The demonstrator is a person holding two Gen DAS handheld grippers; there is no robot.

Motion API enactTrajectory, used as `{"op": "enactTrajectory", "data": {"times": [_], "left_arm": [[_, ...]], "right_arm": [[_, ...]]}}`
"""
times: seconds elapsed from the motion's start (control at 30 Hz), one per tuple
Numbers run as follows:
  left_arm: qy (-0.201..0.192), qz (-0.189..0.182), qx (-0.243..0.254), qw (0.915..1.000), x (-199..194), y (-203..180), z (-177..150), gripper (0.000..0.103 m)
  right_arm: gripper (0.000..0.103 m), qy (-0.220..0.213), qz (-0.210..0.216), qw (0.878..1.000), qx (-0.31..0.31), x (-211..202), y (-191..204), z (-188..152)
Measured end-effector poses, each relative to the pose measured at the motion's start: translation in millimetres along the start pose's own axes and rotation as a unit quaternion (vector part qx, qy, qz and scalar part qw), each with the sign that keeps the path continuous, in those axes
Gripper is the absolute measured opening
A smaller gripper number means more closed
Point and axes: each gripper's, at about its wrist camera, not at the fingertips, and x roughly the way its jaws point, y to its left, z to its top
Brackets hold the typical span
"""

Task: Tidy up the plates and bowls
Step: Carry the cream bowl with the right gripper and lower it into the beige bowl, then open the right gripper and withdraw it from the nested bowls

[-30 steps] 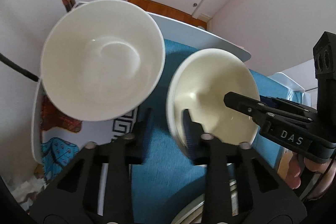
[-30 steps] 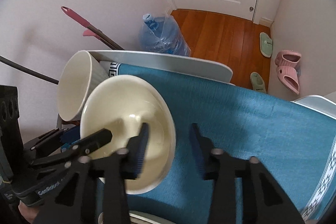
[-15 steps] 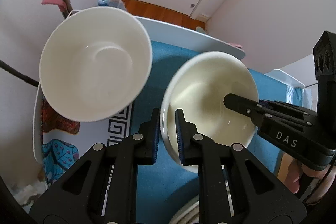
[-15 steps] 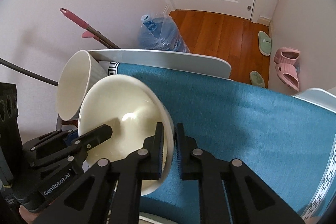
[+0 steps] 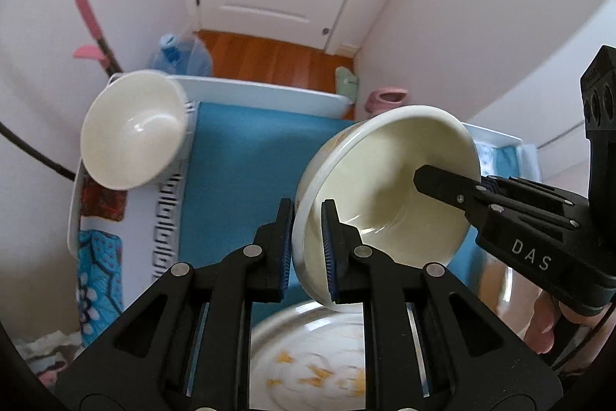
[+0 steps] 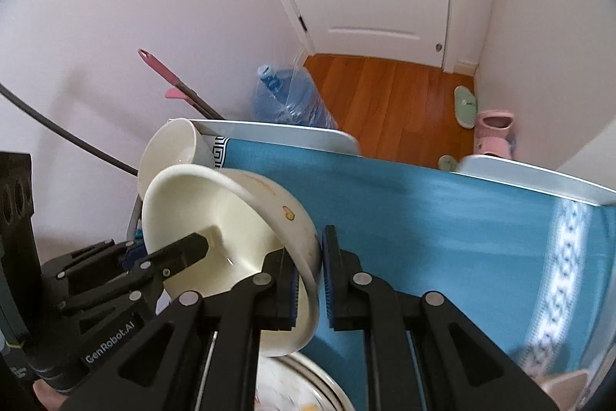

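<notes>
You've got the cream bowl (image 5: pixel 389 195) up in the air, both tools clamped narrow on its rim: left tool (image 5: pixel 308 241) on one side, right tool (image 6: pixel 310 272) on the other. It's tilted, glossy, with orange marks outside, hanging just above the patterned plate (image 5: pixel 319 361). I'd say next you level it, then lower it.

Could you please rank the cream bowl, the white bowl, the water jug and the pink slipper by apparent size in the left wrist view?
1. cream bowl, nearest the camera
2. white bowl
3. water jug
4. pink slipper
</notes>
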Motion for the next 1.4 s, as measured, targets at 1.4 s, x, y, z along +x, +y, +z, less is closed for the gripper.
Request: {"op": "enactTrajectory", "data": {"times": [1.4], "left_arm": [[0.167,-0.016,0.174,0.9704,105.5,-279.1,-121.0,0.012]], "right_arm": [[0.010,0.086,-0.041,0.981,0.167,-87.0,-240.2,-207.8]]}}
